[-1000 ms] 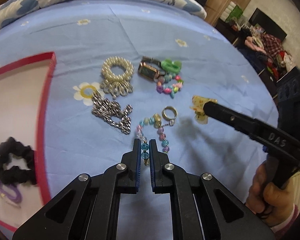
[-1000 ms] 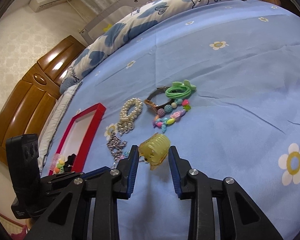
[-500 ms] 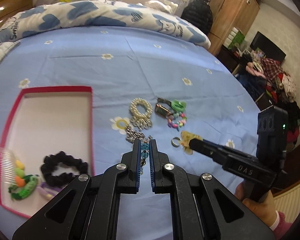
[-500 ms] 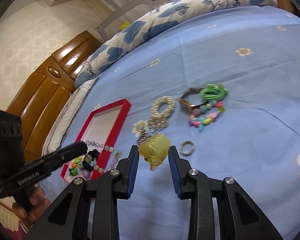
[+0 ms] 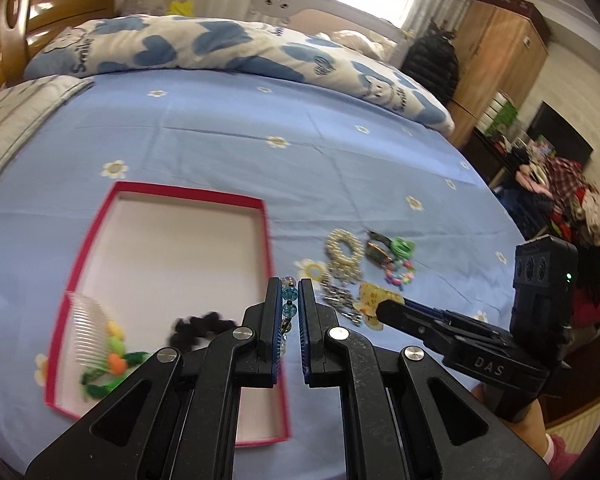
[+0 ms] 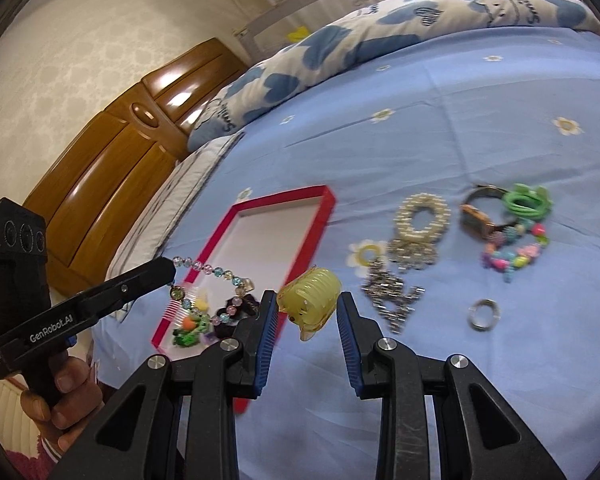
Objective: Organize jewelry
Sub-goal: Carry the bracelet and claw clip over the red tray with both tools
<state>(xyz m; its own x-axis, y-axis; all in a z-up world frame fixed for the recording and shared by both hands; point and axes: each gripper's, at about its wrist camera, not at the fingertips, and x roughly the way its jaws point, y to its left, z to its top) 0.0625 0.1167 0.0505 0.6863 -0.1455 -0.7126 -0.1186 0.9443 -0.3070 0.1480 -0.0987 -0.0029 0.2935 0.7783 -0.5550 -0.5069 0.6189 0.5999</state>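
Both grippers have lifted off the bed toward the red-rimmed shallow box (image 5: pixel 188 200). Left gripper (image 5: pixel 290 304), jaws pinching the dangling glass-bead bracelet (image 6: pixel 216 276) above it; right gripper (image 6: pixel 308 308), jaws clamping the yellow plastic claw clip (image 6: pixel 310 300) just beside. That swinging strand could snag the rim or fall outside.

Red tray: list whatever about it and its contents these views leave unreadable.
- Red tray: near edge hidden by the left gripper, left wrist view.
- Black scrunchie: partly behind that gripper's fingers; motion-blurred.
- Green hair tie: small and blurred, right wrist view.
- Purple item: too small to identify.
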